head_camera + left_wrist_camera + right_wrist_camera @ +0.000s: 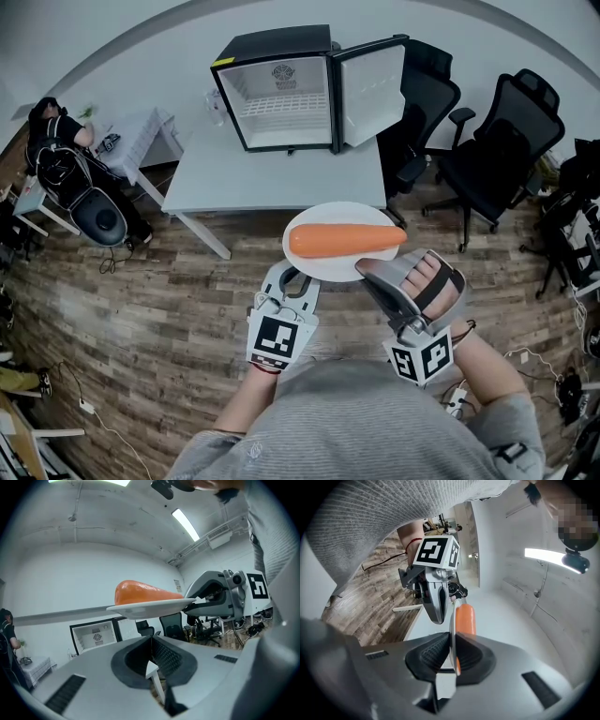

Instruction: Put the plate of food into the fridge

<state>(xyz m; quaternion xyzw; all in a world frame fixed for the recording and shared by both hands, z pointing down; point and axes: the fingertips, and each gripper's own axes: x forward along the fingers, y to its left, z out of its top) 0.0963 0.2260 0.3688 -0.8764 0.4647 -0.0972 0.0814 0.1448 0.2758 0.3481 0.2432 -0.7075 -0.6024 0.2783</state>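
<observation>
A white plate (323,263) carrying a long orange carrot (345,240) hangs in the air in front of the table. My right gripper (368,271) is shut on the plate's near right rim; in the right gripper view the rim (451,626) stands edge-on between the pads, with the carrot (465,618) beyond. My left gripper (292,276) sits at the plate's near left edge, jaws shut and holding nothing. Seen from the left gripper view, the plate (150,607) and carrot (140,592) float above its tips. The small fridge (281,98) stands open on the table.
The fridge's door (373,89) swings out to the right above the white table (281,173). Black office chairs (502,145) stand to the right. At the far left a person (56,131) sits by another desk. Wooden floor lies between me and the table.
</observation>
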